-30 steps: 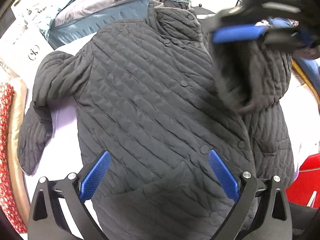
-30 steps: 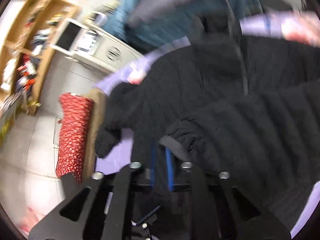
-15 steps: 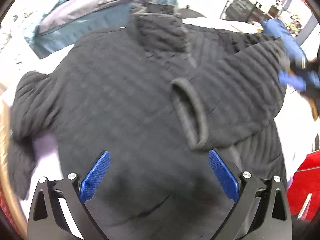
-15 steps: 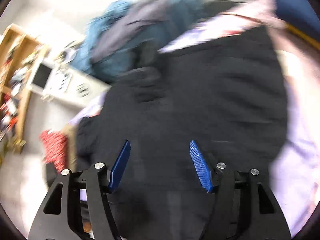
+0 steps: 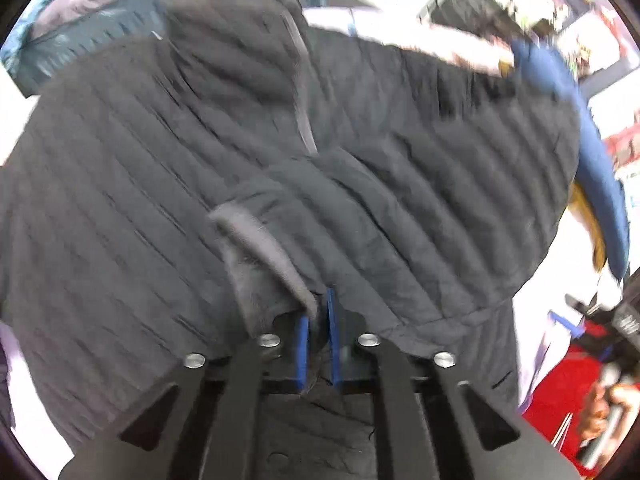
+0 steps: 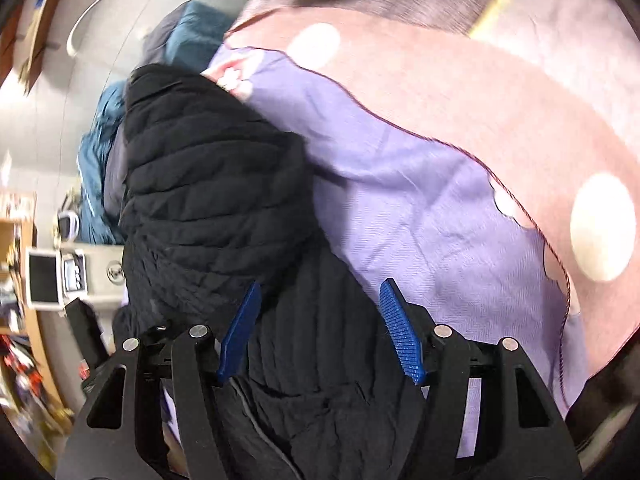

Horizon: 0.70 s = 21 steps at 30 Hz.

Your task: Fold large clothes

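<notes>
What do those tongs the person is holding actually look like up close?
Both look alike. The left tongs and right tongs have matte black angular frames with triangular cut-outs and round silver bolts at the joints. Each finger carries a bright blue pad with a fine ribbed texture. No cables or markings are visible on them.

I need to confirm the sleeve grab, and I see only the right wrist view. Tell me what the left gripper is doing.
Observer: The left gripper is shut on the sleeve cuff of the black quilted jacket.
Operator: Describe where that sleeve lies.
Observer: It is folded across the jacket's front, cuff toward the camera.
Operator: Report what sits beyond the collar.
Observer: A teal garment, blurred, lies past it.
</notes>
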Each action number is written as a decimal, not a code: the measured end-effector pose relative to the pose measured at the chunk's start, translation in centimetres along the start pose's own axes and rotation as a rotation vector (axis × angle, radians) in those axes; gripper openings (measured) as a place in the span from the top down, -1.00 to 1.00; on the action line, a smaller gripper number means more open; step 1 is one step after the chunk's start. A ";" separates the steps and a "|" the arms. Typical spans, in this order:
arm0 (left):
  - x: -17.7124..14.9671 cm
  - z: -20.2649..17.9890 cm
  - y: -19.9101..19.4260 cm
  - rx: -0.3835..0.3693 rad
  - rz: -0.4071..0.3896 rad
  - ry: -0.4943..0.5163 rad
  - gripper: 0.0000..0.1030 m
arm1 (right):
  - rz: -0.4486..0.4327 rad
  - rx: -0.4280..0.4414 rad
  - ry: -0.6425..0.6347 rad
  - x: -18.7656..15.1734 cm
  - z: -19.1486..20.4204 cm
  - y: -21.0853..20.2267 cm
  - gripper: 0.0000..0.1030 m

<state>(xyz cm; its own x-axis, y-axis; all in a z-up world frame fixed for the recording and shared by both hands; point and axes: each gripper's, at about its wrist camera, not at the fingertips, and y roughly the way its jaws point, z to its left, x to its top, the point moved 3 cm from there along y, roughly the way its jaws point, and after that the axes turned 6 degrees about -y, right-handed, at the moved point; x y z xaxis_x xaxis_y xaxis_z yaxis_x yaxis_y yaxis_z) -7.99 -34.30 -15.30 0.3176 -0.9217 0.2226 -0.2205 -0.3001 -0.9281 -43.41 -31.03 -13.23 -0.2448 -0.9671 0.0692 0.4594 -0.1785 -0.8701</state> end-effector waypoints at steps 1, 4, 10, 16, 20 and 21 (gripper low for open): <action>0.9 0.7 -1.5 -0.008 -0.045 -0.025 0.87 | 0.000 -0.019 0.002 0.1 0.0 0.4 -0.21; 2.9 3.3 -5.0 0.013 -0.136 -0.101 0.89 | -0.010 -0.163 -0.106 0.6 0.5 1.9 -0.21; 4.3 9.6 -8.2 0.107 -0.179 -0.229 0.89 | 0.022 -0.185 -0.339 1.4 3.8 5.2 -0.21; 2.3 14.1 -7.2 0.146 -0.112 -0.374 0.89 | -0.094 -0.038 -0.238 4.1 6.8 4.5 -0.21; 2.1 14.8 -6.4 0.174 -0.088 -0.329 0.89 | -0.108 -0.008 -0.302 6.8 10.2 4.6 -0.21; 2.2 14.6 -5.9 0.192 -0.083 -0.309 0.89 | -0.105 -0.010 -0.343 7.1 11.3 4.9 -0.21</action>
<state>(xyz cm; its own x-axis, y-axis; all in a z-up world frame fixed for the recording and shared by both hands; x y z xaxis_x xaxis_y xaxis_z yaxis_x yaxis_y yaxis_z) 7.48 -30.96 -13.67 0.5967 -0.7700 0.2258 -0.0150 -0.2921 -0.9563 -33.22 -40.78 -11.48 0.0114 -0.9483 0.3170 0.4382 -0.2803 -0.8540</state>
